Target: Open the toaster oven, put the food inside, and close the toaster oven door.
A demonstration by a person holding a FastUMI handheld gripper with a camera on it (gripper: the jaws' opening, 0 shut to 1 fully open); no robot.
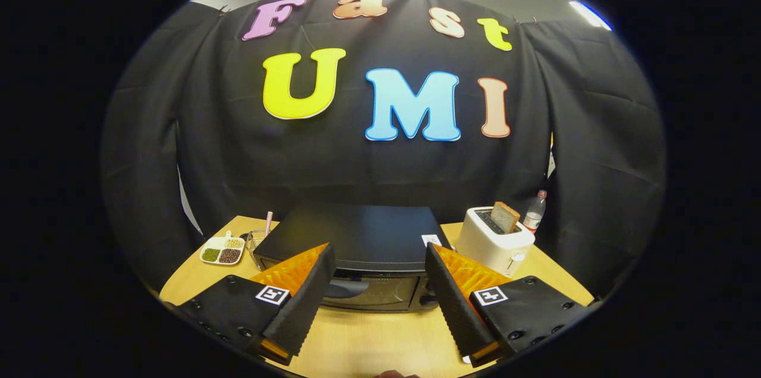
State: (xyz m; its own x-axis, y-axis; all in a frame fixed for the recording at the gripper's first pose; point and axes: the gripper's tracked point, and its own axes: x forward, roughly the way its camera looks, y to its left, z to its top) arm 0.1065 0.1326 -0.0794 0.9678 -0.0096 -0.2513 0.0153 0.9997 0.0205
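Observation:
A black toaster oven (357, 235) stands on the wooden table (368, 342), just ahead of my fingers, its glass door (371, 290) shut and showing between them. My gripper (378, 262) is open, with nothing between its fingers, held above the table in front of the oven. One finger (306, 301) stands to the left of the door and the other to its right. I cannot tell which item is the food for the oven.
A white pop-up toaster (496, 241) with a slice of bread (505, 216) in its slot stands right of the oven. Behind it is a plastic bottle (535, 211). Left of the oven lie a divided white dish (222, 252) of beans and a clear glass (257, 240).

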